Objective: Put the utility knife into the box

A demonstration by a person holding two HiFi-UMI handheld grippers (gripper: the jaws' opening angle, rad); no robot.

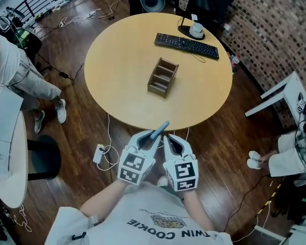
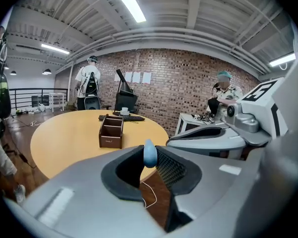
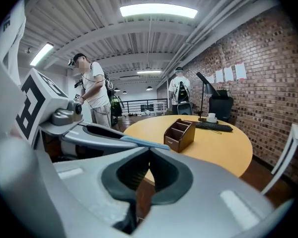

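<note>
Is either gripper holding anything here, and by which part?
Left gripper grips the utility knife by one end, the rest sticking forward. Right gripper holds nothing.

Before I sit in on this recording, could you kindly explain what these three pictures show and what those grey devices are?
A person holds two hand-held grippers. One picture comes from a camera on the person's head, looking down; the other two each ride on a gripper, looking along its jaws. On the round table stand a wooden box and a keyboard. The left gripper has its jaws closed on a blue utility knife; the right gripper has its jaws together, empty.
</note>
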